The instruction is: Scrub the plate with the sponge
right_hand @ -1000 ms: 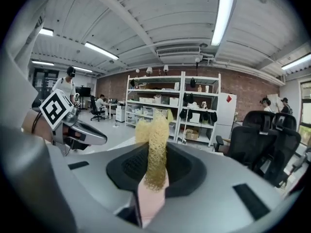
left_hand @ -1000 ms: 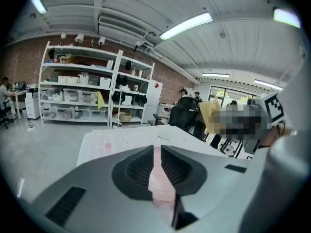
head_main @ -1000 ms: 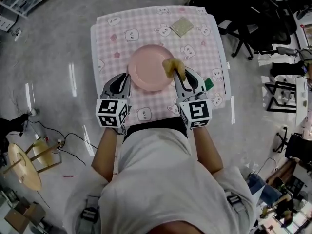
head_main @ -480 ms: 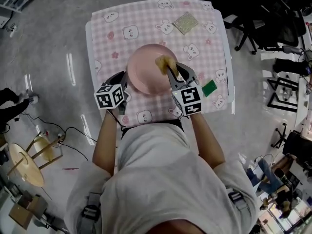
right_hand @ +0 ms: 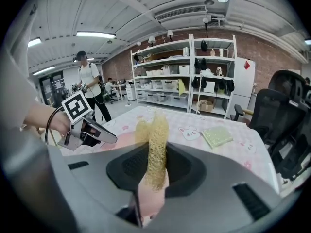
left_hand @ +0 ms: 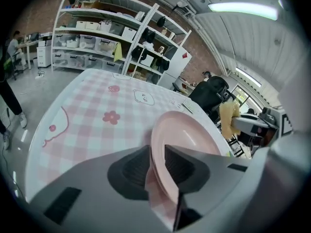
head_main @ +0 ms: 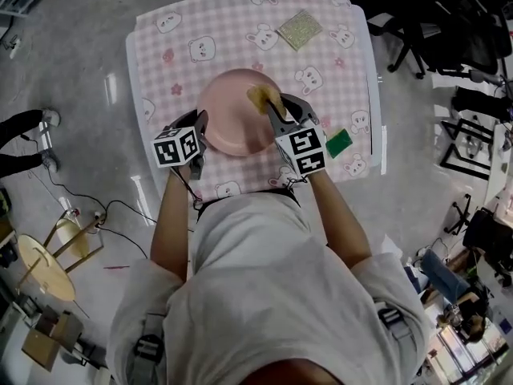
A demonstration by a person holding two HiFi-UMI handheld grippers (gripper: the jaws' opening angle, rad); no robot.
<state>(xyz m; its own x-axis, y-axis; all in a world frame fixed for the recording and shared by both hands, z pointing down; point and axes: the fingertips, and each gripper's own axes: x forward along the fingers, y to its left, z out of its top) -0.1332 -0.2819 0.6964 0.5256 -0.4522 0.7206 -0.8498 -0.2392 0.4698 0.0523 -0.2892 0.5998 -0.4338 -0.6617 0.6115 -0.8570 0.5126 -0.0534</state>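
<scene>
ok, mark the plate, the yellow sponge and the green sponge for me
plate (head_main: 228, 127), head view, bare middle of its pink surface.
yellow sponge (right_hand: 154, 147), right gripper view, the part pinched between the jaws.
green sponge (head_main: 340, 143), head view, middle of its top face.

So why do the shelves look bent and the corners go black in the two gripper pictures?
Left gripper view: a wide-angle lens bows the shelves, darkens the corners, and swells the nearby plate; the ceiling light glares white. Right gripper view: same bowing, though the sponge looks sharp. Head view: glare streaks on the floor.
</scene>
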